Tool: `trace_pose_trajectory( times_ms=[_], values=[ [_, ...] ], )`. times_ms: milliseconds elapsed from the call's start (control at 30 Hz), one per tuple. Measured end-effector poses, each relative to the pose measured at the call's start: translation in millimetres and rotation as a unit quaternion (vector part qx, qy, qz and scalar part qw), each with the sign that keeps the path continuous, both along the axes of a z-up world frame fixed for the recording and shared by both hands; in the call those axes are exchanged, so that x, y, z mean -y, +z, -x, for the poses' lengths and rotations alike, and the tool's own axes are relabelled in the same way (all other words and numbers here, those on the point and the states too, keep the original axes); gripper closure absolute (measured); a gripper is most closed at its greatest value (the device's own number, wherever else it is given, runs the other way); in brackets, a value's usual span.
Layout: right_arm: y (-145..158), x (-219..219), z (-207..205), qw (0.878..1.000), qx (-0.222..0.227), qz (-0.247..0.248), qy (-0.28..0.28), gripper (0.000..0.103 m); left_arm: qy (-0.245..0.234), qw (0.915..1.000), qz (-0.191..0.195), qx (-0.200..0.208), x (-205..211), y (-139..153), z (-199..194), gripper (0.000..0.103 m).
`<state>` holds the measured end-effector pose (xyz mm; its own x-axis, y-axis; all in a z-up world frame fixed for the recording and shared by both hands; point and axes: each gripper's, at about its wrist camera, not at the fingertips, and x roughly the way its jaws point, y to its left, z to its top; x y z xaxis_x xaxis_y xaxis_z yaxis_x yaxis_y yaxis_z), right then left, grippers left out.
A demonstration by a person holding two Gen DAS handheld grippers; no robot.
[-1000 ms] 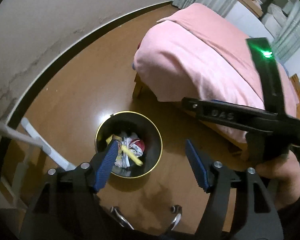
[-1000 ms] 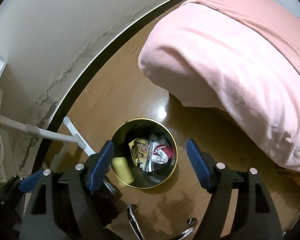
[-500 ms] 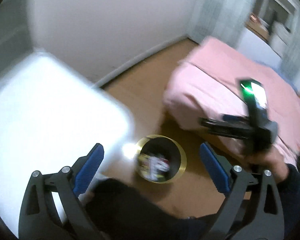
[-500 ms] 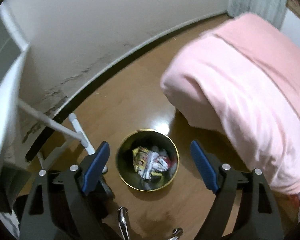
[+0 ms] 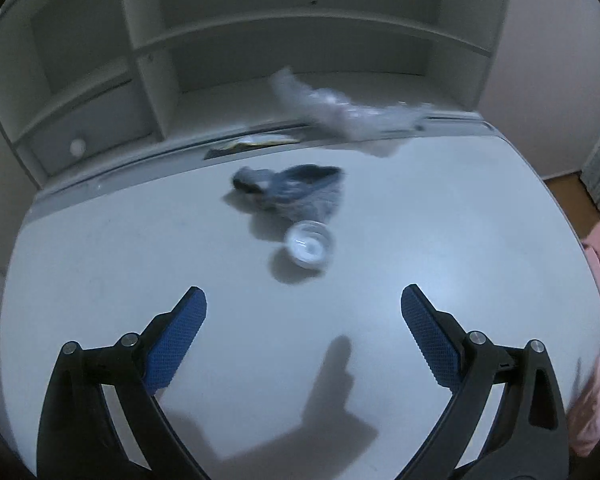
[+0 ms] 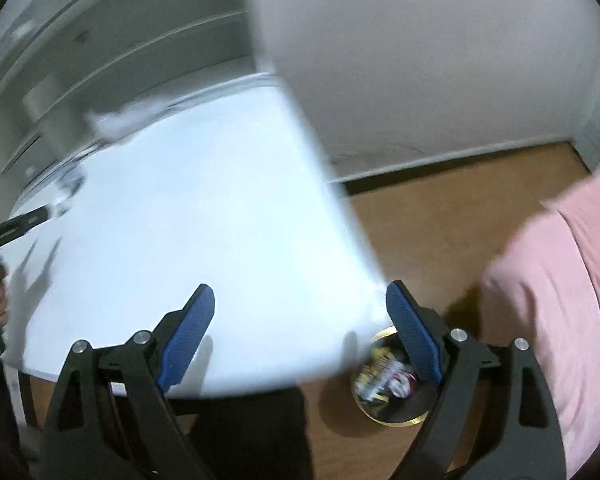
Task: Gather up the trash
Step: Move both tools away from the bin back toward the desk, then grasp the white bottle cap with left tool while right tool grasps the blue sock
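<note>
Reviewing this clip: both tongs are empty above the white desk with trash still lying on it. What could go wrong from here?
1. The small clear cup lies tipped on its side; a nudge from the open left tongs could roll it off the desk.
2. The crinkled clear plastic sits at the desk's back edge and might slip behind it.
3. The trash bin stands partly under the desk corner, so a carried piece could miss it.

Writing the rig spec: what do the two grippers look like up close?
Both match: the left gripper and right gripper have black angular plastic arms with silver pivot bolts, and blue cross-hatched pads on the inner finger faces. No cables or markings visible.
</note>
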<state>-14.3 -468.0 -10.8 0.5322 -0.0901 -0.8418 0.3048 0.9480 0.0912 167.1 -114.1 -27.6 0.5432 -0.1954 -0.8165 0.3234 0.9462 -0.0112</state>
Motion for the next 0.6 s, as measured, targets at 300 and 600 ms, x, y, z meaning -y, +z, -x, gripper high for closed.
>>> trace_pose_trajectory(
  times_ms=[300, 600],
  values=[
    [6, -78, -72, 0.995, -0.014, -0.004, 0.098, 0.018, 0.002, 0.9998, 0.011, -0.019, 4, -19, -30, 0.023],
    [-5, -125, -130, 0.987, -0.029, -0.005, 0.155, 0.018, 0.003, 0.9991, 0.034, -0.023, -17, -12, -27, 0.074]
  ],
)
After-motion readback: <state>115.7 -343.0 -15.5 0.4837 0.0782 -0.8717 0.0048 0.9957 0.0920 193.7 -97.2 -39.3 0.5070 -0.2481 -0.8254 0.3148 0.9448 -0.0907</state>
